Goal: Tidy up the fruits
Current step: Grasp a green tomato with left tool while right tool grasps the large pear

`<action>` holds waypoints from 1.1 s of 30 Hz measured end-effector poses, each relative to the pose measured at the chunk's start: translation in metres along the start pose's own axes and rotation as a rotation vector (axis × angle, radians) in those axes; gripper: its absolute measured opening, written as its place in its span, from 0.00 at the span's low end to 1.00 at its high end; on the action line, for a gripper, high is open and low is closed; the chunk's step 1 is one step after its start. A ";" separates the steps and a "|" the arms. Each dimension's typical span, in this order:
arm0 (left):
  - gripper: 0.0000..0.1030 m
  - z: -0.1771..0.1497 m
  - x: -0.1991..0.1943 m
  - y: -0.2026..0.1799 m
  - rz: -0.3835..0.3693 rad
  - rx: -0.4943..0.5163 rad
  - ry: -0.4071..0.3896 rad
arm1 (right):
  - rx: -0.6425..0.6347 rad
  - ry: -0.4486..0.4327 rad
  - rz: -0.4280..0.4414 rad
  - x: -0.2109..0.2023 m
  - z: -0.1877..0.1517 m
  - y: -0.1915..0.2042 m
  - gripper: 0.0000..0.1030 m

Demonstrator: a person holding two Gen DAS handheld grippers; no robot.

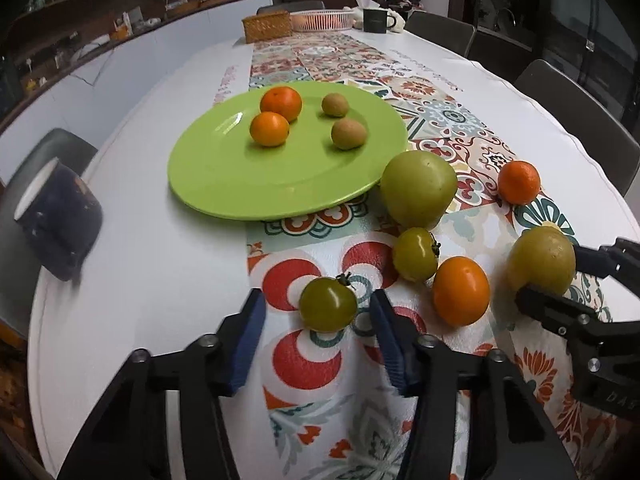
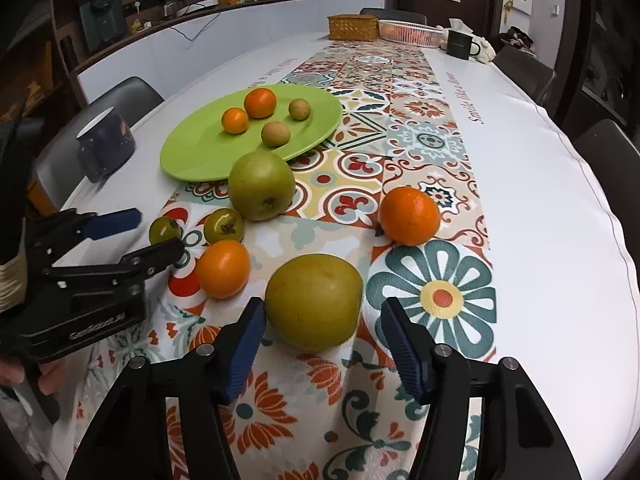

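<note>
- My left gripper: fingers apart, straddling the small green round tomato, which lies on the patterned cloth surface.
- My right gripper: fingers apart around the large yellow-green round pear, nothing clamped yet.
- Tomato likely soft, smooth-skinned, light; grip gently across its widest part.
- Its calyx points up and right; nearly spherical, no clear long axis.
- Round glossy green plate sits well apart.

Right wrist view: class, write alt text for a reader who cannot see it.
The open right tool straddles a large yellow-green fruit on a patterned table runner. Further back, a green plate holds two oranges and two small brown fruits, with more oranges, a green apple and two small green tomatoes loose nearby. The left tool reaches in from the left.
</note>
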State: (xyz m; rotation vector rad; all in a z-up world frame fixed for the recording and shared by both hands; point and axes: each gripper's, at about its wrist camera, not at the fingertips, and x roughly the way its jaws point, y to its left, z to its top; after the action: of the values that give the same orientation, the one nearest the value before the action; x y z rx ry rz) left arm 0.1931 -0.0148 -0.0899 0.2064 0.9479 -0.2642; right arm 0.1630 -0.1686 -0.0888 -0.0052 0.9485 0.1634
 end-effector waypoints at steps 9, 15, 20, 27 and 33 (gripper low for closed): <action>0.28 0.000 -0.002 -0.004 -0.007 -0.002 0.004 | 0.003 -0.006 0.028 0.002 -0.002 -0.001 0.49; 0.28 0.000 -0.013 -0.006 0.010 -0.012 -0.003 | 0.010 -0.008 0.035 -0.001 -0.002 -0.003 0.48; 0.28 -0.001 -0.025 -0.006 0.015 -0.039 -0.010 | 0.008 -0.032 0.043 -0.009 -0.002 -0.003 0.48; 0.28 -0.003 -0.050 -0.006 0.025 -0.067 -0.046 | -0.012 -0.088 0.064 -0.032 0.001 0.002 0.48; 0.28 -0.001 -0.076 -0.004 0.039 -0.082 -0.085 | -0.036 -0.137 0.092 -0.051 0.007 0.008 0.48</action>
State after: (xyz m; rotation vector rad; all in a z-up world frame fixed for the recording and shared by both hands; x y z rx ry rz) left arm 0.1490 -0.0078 -0.0286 0.1372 0.8681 -0.1959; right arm 0.1382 -0.1671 -0.0425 0.0163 0.8091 0.2622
